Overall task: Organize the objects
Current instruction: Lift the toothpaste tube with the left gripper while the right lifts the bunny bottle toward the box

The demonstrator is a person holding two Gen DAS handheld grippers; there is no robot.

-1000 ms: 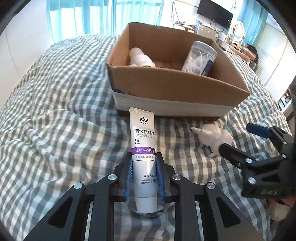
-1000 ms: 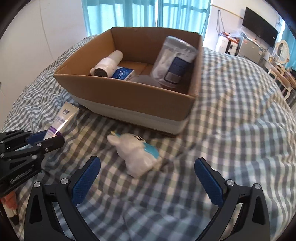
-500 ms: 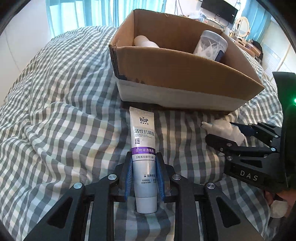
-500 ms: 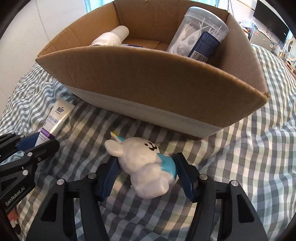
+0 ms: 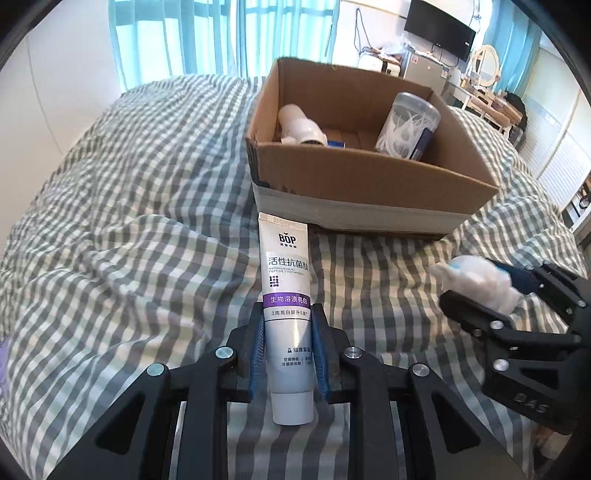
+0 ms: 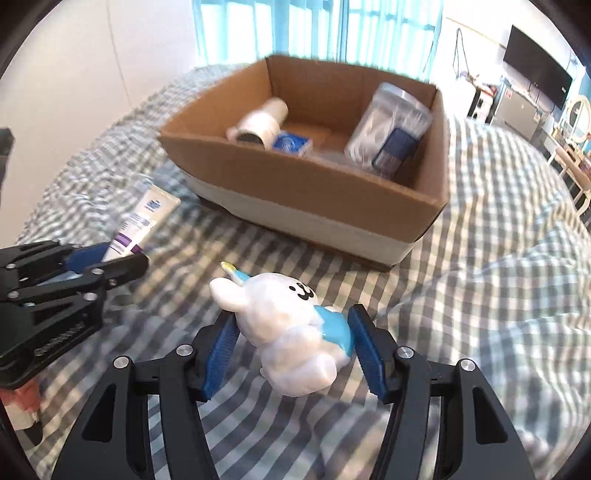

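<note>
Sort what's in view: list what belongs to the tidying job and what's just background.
Part of the job:
- toothpaste tube, gripped by the left gripper
- white rabbit figurine, gripped by the right gripper
- cardboard box, already holding a floss-pick jar, a white bottle and a small blue packet

Just lying about:
- checked bedspread
- wall TV
- blue curtains

The left gripper (image 5: 288, 354) squeezes a toothpaste tube (image 5: 286, 295). Far behind sits a cardboard box (image 5: 369, 188) on the checked blanket (image 5: 129, 221). At right, another gripper (image 5: 491, 295) holds a white toy (image 5: 480, 280).
</note>
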